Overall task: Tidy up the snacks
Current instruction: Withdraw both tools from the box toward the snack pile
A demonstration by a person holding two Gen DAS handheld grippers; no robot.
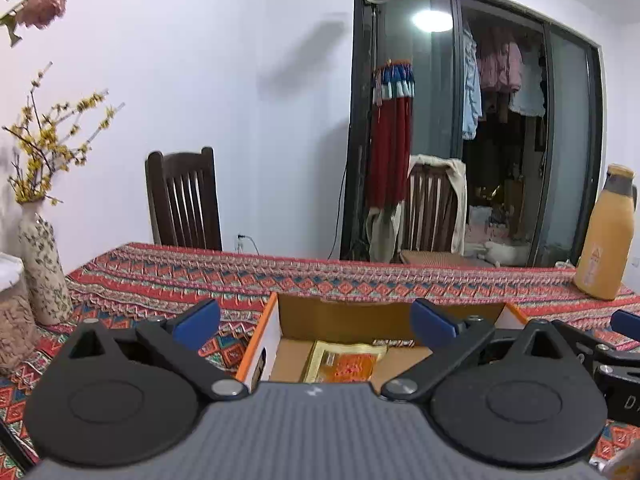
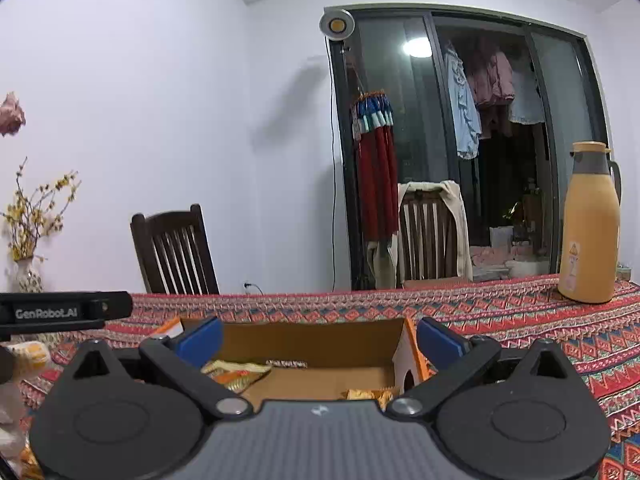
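An open cardboard box (image 1: pixel 264 344) with orange-edged white sides stands on the patterned tablecloth. A gold and orange snack packet (image 1: pixel 344 364) lies flat on its floor. My left gripper (image 1: pixel 316 322) hovers above the box's near side, open, blue pads wide apart and nothing between them. In the right wrist view the same box (image 2: pixel 408 356) holds the gold packet (image 2: pixel 236 372) at the left and a small orange packet (image 2: pixel 372 394) near the right wall. My right gripper (image 2: pixel 320 340) is open over it, also empty.
A yellow thermos jug (image 2: pixel 590 232) stands at the table's far right. A patterned vase with yellow flowers (image 1: pixel 40 264) stands at the left edge. More snack packets (image 2: pixel 28 356) lie left of the box. Two wooden chairs (image 1: pixel 184 200) stand behind the table.
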